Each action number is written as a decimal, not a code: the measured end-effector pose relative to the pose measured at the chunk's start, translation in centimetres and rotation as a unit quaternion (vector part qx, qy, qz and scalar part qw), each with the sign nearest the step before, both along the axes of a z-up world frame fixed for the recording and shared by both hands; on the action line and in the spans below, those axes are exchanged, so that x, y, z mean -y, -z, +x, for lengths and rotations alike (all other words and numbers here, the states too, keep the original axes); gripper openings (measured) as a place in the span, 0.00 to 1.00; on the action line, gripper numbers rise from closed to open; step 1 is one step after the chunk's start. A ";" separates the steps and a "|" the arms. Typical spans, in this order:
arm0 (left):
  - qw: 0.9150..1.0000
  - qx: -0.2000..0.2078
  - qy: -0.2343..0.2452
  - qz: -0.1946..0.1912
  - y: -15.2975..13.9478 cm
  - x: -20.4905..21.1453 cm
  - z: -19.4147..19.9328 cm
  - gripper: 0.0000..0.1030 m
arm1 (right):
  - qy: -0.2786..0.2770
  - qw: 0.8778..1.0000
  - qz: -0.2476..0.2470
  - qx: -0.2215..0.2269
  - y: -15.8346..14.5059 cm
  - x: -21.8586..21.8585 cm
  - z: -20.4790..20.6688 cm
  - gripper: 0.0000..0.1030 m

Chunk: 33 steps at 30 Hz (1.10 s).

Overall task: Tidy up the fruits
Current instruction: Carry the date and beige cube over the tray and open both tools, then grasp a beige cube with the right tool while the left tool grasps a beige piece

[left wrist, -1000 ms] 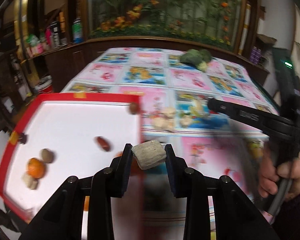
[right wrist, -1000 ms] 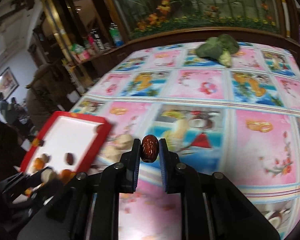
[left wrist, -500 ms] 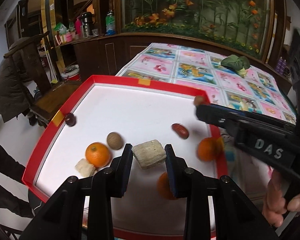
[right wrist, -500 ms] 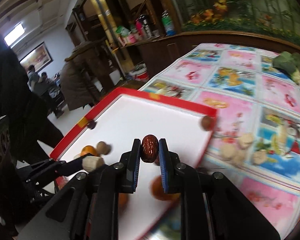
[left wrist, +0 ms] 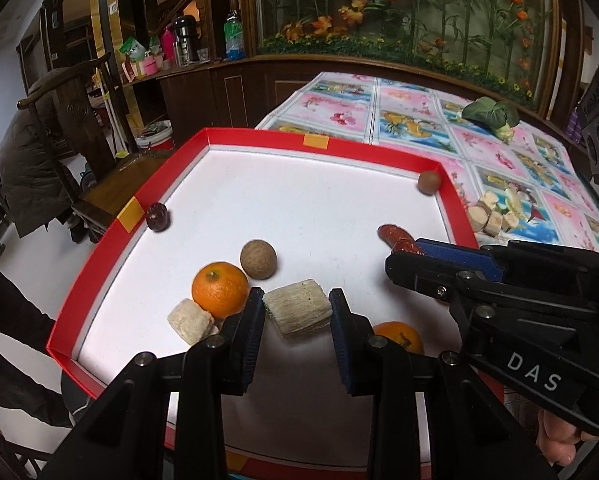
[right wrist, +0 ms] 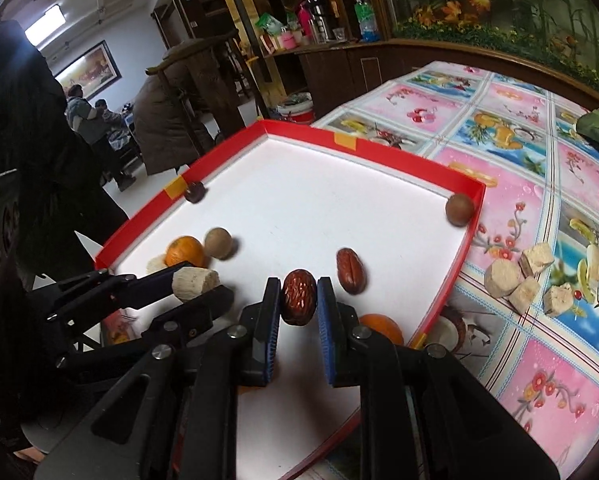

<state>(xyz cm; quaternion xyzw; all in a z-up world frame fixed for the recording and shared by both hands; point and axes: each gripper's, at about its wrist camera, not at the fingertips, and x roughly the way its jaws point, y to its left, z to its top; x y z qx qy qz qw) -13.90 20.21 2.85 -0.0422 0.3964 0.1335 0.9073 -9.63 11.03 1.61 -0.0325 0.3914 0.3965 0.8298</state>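
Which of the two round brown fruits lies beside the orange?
The round brown fruit mid-tray, touching the orange. The other round one sits alone in the tray's far right corner.

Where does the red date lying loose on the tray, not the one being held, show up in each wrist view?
Left wrist view: the loose red date lies right of centre on the tray, partly hidden behind the right gripper.
Right wrist view: it lies near the centre, just right of the held date.
Shared landmark: the brown round fruit in the tray's far right corner.
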 end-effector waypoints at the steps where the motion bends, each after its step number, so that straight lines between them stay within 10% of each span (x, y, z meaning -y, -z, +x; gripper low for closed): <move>1: 1.000 -0.001 -0.001 -0.001 0.1 0.0 -0.1 0.31 | 0.000 1.000 -0.003 0.002 0.1 0.0 0.0 0.20; 9: 1.000 -0.009 -0.016 0.008 0.4 0.0 -0.2 0.32 | -0.008 1.000 -0.014 0.011 0.0 -0.2 -0.5 0.20; 19: 0.999 -0.008 -0.037 0.030 -0.1 0.5 -0.2 0.61 | 0.000 1.000 0.021 0.007 -1.5 1.8 0.1 0.33; 33: 0.997 0.043 -0.050 0.026 -3.1 1.4 -0.4 0.75 | 0.140 0.990 0.014 0.014 -1.6 15.9 6.4 0.40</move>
